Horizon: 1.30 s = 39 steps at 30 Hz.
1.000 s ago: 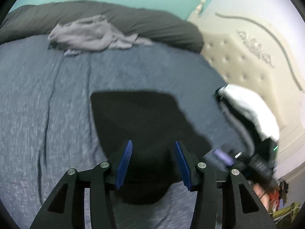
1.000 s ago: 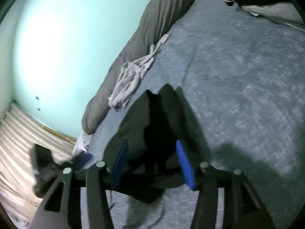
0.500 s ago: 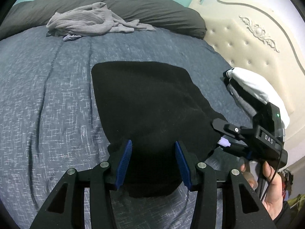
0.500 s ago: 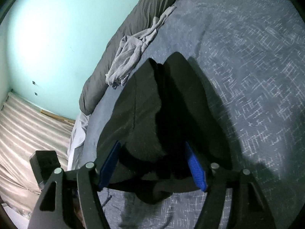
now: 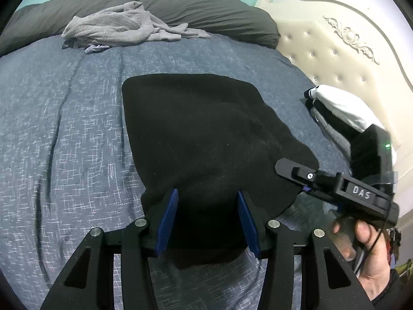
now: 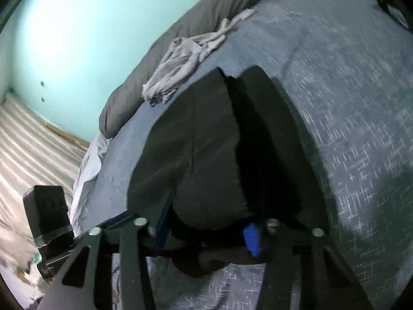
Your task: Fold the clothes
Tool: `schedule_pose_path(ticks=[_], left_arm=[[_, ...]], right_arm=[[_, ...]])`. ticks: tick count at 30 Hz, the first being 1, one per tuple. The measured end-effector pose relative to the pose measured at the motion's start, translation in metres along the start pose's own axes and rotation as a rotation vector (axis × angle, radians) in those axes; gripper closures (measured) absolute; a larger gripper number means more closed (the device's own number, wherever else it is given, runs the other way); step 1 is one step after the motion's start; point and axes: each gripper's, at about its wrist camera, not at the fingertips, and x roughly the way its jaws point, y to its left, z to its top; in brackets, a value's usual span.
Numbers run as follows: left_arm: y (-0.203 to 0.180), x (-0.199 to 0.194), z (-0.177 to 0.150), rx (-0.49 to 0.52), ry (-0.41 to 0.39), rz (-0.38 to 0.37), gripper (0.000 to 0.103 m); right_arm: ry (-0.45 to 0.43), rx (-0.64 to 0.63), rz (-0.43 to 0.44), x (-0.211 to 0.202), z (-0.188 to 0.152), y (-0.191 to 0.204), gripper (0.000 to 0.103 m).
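The black garment (image 5: pixel 206 134) lies flatter and wider on the bed (image 5: pixel 64 142) than it did a second ago, and the right tongs (image 5: pixel 289 166) have swung in over its right edge. In the left wrist view the left tongs (image 5: pixel 207 219) hang released over the garment's near hem, blue pads spread, nothing caught between them. The cloth runs lengthwise away from those tongs toward the grey pillow roll (image 5: pixel 206 7) at the far side of the bed, its near end narrower than its far end. In the right wrist view the right tongs (image 6: pixel 209 232) appear to have the garment's near edge bunched between the pads, a thick fold rising over them; the blur leaves it unclear whether they are clenched on it or only pushed into it. A crumpled grey garment (image 5: pixel 124 28) waits beyond the black garment, against the pillow roll, and a folded stack (image 5: pixel 343 113) sits to the black garment's right, by the headboard (image 5: pixel 335 51). The next fold looks to turn on that long axis: both tongs are at the near hem, the left nearer its middle, the right at its corner.
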Motion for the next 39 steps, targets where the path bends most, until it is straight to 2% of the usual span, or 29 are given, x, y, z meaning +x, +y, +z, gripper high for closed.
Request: schedule_pose_path(ticks=[4,9,13,18,20,22,25,30,33,37,39], left_arm=[[-0.002,-0.001,-0.001,0.003,-0.003,0.002,0.051],[-0.013,-0.001,0.005,0.016,0.001,-0.016,0.050],[-0.024,0.010,0.010,0.025,0.043,-0.007,0.049],[-0.021,0.016,0.007,0.007,0.078,0.014,0.049],[-0.018,0.013,0.007,-0.005,0.080,0.012,0.049],[-0.014,-0.001,0.011,-0.025,0.042,0.026,0.049],[-0.010,-0.014,0.017,-0.032,-0.014,0.044,0.049],[-0.009,-0.010,0.018,-0.025,-0.005,0.049,0.050],[-0.008,-0.010,0.016,-0.022,-0.005,0.051,0.050],[-0.007,-0.009,0.013,-0.019,-0.004,0.054,0.049],[-0.007,-0.009,0.012,-0.017,-0.004,0.056,0.049]], right_arm=[[-0.050,-0.061,-0.007,-0.011,0.002,0.013,0.073],[-0.140,-0.121,-0.028,-0.035,0.006,0.024,0.075],[-0.091,-0.031,-0.045,-0.024,0.006,-0.002,0.075],[-0.010,0.131,-0.020,-0.008,0.000,-0.041,0.067],[-0.031,0.119,-0.037,-0.017,0.004,-0.039,0.060],[-0.091,0.093,-0.075,-0.033,0.008,-0.033,0.055],[-0.144,0.084,-0.086,-0.047,0.012,-0.027,0.053],[-0.146,0.099,-0.126,-0.048,0.010,-0.031,0.049],[-0.133,0.156,-0.167,-0.049,0.007,-0.042,0.043],[-0.202,0.230,-0.217,-0.071,0.006,-0.056,0.043],[-0.256,0.204,-0.192,-0.081,0.008,-0.050,0.043]])
